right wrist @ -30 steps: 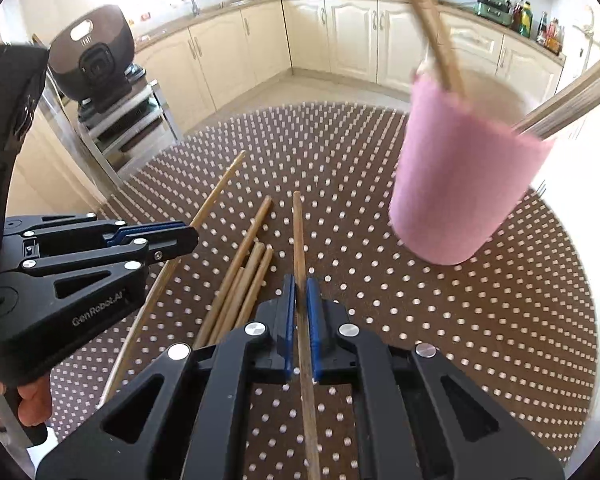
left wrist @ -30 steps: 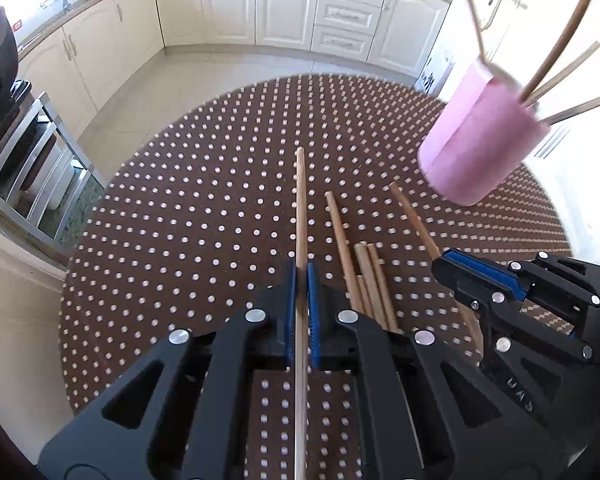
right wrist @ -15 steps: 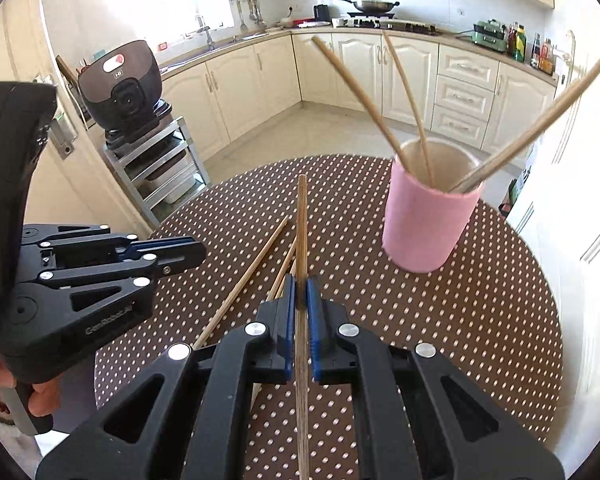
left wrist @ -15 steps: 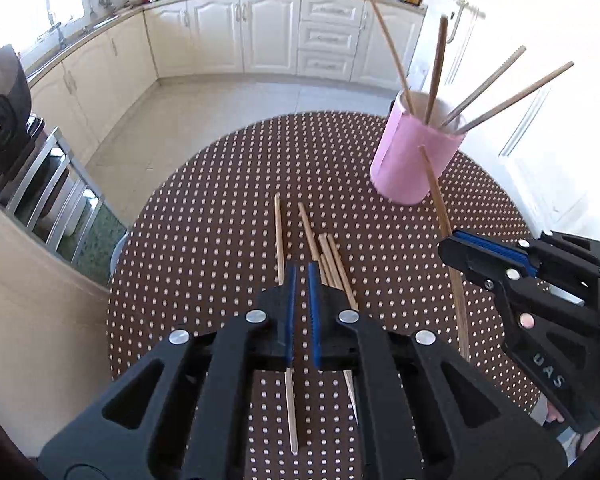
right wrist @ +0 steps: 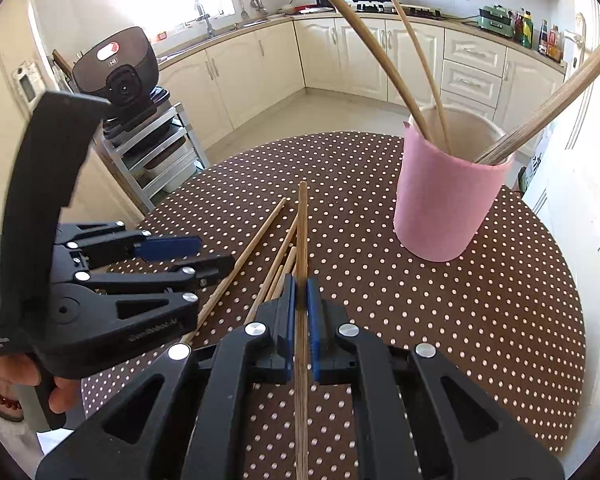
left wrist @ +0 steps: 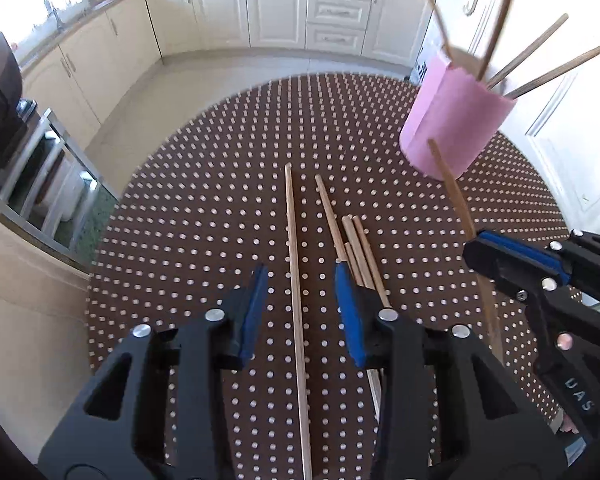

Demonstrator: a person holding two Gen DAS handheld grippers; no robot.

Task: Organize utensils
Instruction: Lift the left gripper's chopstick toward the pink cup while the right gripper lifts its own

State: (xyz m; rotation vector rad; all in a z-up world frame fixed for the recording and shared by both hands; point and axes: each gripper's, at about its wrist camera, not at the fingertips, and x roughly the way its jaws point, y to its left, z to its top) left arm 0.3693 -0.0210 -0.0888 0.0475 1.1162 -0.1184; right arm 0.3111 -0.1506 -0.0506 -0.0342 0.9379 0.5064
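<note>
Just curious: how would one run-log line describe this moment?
left gripper: jaws just opening, chopstick lies between | right gripper: shut on held chopstick | pink cup: upright

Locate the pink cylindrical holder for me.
The pink cylindrical holder stands upright on the far right part of the brown polka-dot table, several wooden chopsticks leaning in it, beyond and right of the loose wooden chopsticks lying mid-table.

Two tools are in view: the left tool (left wrist: 302, 292) and the right tool (right wrist: 300, 292). One pink cup (right wrist: 448, 200) stands on one dotted worktop (right wrist: 460, 320). Four chopsticks lean in the cup (right wrist: 414, 60). One chopstick (right wrist: 301, 320) sits in the right tool. One chopstick (left wrist: 296, 280) lies alone on the worktop, and beside it a cluster (left wrist: 352, 240) of about four more, partly hidden.
</note>
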